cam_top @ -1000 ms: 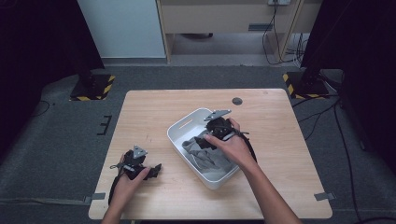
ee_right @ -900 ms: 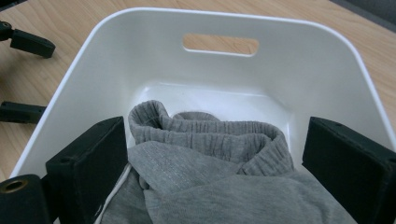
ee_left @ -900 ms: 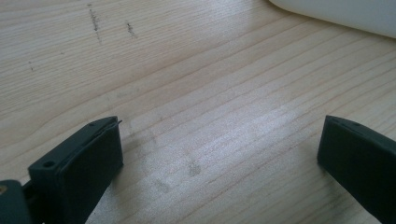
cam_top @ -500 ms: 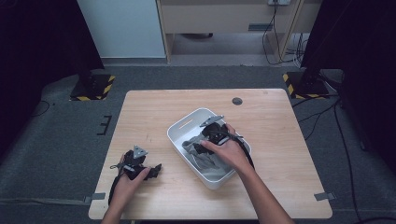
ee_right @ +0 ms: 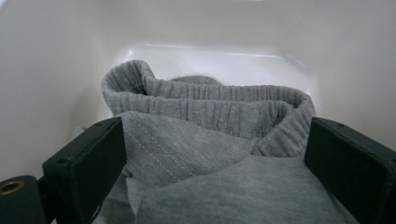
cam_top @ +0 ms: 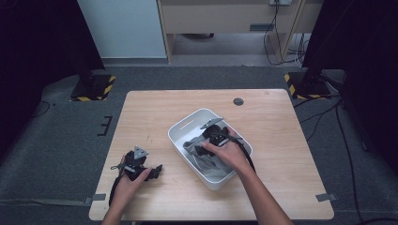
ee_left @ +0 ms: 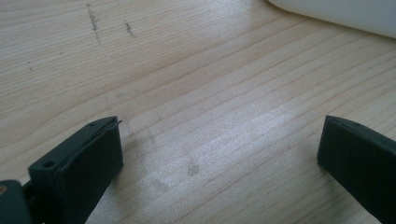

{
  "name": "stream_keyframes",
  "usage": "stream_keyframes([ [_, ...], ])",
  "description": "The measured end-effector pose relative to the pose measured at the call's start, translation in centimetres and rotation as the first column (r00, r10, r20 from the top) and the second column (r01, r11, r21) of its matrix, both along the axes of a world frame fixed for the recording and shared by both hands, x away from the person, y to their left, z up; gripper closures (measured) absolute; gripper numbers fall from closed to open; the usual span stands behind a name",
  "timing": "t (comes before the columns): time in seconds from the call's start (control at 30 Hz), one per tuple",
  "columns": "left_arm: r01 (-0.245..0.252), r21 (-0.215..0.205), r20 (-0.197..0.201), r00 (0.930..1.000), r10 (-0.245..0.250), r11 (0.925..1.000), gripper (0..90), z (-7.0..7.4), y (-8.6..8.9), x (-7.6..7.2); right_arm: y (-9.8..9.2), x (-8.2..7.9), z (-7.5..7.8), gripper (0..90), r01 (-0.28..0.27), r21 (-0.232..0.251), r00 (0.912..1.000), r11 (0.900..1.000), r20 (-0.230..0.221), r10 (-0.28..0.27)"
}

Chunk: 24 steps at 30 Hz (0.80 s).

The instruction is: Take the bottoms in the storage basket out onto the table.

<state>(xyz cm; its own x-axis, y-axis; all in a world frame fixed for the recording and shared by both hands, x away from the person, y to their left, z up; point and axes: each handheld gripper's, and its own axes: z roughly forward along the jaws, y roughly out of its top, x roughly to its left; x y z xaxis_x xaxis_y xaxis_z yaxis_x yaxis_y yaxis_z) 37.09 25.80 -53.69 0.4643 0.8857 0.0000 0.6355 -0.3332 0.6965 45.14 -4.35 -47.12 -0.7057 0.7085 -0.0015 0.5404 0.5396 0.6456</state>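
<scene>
L gripper (cam_top: 157,170): 1, resting on table (cam_top: 281,140) near front-left, jaws wide apart, nothing btwn them.
Bin (cam_top: 185,126): 1 white tub, mid-table, just right of L gripper.
Garment (cam_top: 206,161): 1 grey piece w/ ribbed waistband, bunched inside bin.
R gripper (cam_top: 199,151): 1, down in bin, jaws spread wide over garment, not clamped.

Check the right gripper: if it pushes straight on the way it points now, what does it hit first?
Most likely the grey garment bunched in the white tub. The right gripper has its jaws open on either side of the cloth, ribbed waistband just ahead. Behind that stands the tub's far wall; depth unclear.
</scene>
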Motion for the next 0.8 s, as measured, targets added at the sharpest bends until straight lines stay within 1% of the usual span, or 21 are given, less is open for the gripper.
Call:
stream_keyframes([
  [0.2,0.0,0.0,0.0,1.0,0.0,1.0,0.0,0.0,0.0,0.0,0.3,0.2,-0.7,5.9,0.006,-0.016,1.0,1.0,0.001,-0.006],
  [0.23,0.0,0.0,0.0,1.0,0.0,1.0,0.0,0.0,0.0,0.0,0.4,0.2,-0.8,5.9,0.007,-0.023,1.0,1.0,-0.005,-0.007],
  [0.33,0.0,0.0,0.0,1.0,0.0,1.0,0.0,0.0,0.0,0.0,0.4,0.3,-0.9,6.2,0.008,-0.025,0.9999,1.0,-0.01,-0.009],
  [0.37,0.0,0.0,0.0,1.0,0.0,1.0,0.0,0.0,0.0,0.0,0.5,0.3,-1.1,7.2,-0.002,-0.028,0.9998,1.0,-0.021,0.001],
  [0.47,0.0,0.0,0.0,1.0,0.0,1.0,0.0,0.0,0.0,0.0,0.6,0.3,-1.2,7.2,-0.012,-0.029,0.9996,1.0,-0.027,0.011],
  [0.5,0.0,0.0,0.0,1.0,0.0,1.0,0.0,0.0,0.0,0.0,0.7,0.2,-1.4,7.0,-0.027,-0.035,0.9991,0.999,-0.033,0.026],
  [0.53,0.0,0.0,0.0,1.0,0.0,1.0,0.0,0.0,0.0,0.0,0.7,0.2,-1.4,7.0,-0.027,-0.035,0.9991,0.999,-0.033,0.026],
  [0.57,0.0,0.0,0.0,1.0,0.0,1.0,0.0,0.0,0.0,0.0,0.8,0.3,-1.6,6.7,-0.031,-0.047,0.9991,0.998,-0.032,0.03],
  [0.63,0.0,0.0,0.0,1.0,0.0,1.0,0.0,0.0,0.0,0.0,0.8,0.3,-1.7,6.3,-0.031,-0.048,0.999,0.998,-0.035,0.029],
  [0.7,0.0,0.0,0.0,1.0,0.0,1.0,0.0,0.0,0.0,0.0,0.9,0.5,-2.0,5.7,-0.033,-0.064,0.9989,0.997,-0.035,0.031],
  [0.73,0.0,0.0,0.0,1.0,0.0,1.0,0.0,0.0,0.0,0.0,0.9,0.5,-2.0,5.7,-0.033,-0.064,0.9989,0.997,-0.035,0.031],
  [0.77,0.0,0.0,0.0,1.0,0.0,1.0,0.0,0.0,0.0,0.0,1.1,0.7,-2.1,5.2,-0.036,-0.081,0.999,0.996,-0.031,0.033],
  [0.8,0.0,0.0,0.0,1.0,0.0,1.0,0.0,0.0,0.0,0.0,1.1,0.7,-2.2,5.0,-0.038,-0.084,0.9989,0.996,-0.03,0.036],
])
